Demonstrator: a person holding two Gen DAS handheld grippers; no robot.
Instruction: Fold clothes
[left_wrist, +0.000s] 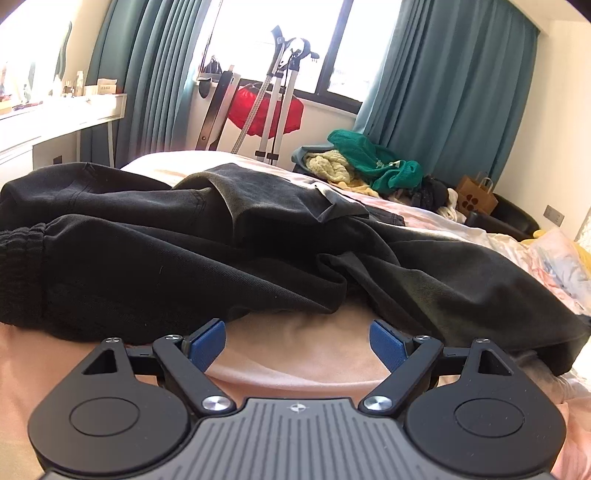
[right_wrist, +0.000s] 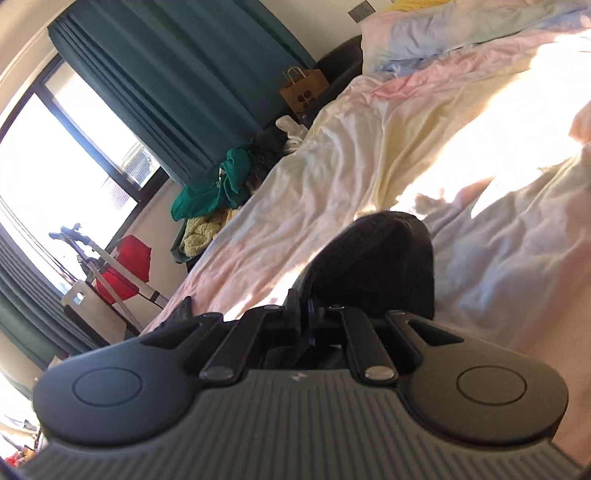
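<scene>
A black garment with a ribbed cuff at its left end lies crumpled across the pink bed sheet. Just short of its near edge, my left gripper stands open, its blue pads wide apart with only sheet between them. In the right wrist view, which is tilted, my right gripper is shut on a fold of the black garment. That dark cloth bulges up in front of the fingers and hides the tips.
A pile of clothes with a green top and a yellow knit lies at the bed's far side. Beyond it stand a brown paper bag, teal curtains and a stand with a red cloth. A pastel duvet covers the bed.
</scene>
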